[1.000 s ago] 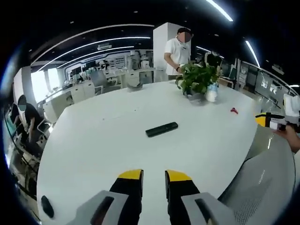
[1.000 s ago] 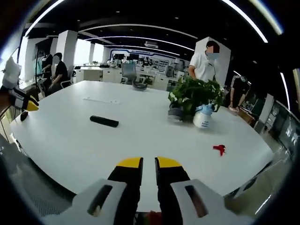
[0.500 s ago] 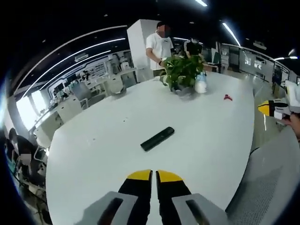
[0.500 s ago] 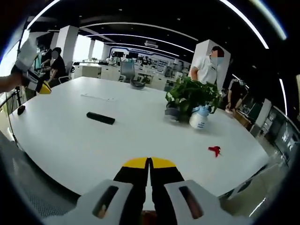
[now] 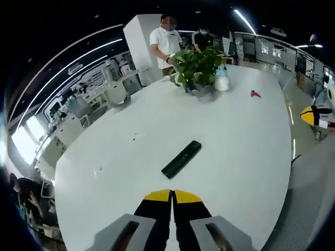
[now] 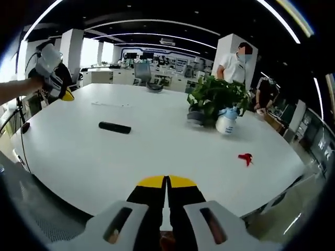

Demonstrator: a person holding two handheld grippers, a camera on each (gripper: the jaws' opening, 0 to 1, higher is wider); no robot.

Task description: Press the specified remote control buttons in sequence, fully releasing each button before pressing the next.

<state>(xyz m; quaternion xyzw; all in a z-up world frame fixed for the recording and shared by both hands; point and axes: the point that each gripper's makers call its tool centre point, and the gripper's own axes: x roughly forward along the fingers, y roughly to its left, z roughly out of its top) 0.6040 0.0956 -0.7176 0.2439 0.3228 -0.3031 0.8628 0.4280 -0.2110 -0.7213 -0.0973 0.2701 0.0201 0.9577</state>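
The remote (image 5: 181, 159) lies just ahead of the left gripper (image 5: 171, 196), its long axis slanting up to the right. The right gripper (image 6: 166, 182) sits well off, so I judge the left nearer. Both sets of jaws are pressed together on nothing.

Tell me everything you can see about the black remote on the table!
The remote is a long, thin black bar, probably plastic. It lies flat on the white table, out in the open, with nothing else touching it. Its buttons are too small to make out. In the right gripper view it sits well left of the potted plant.
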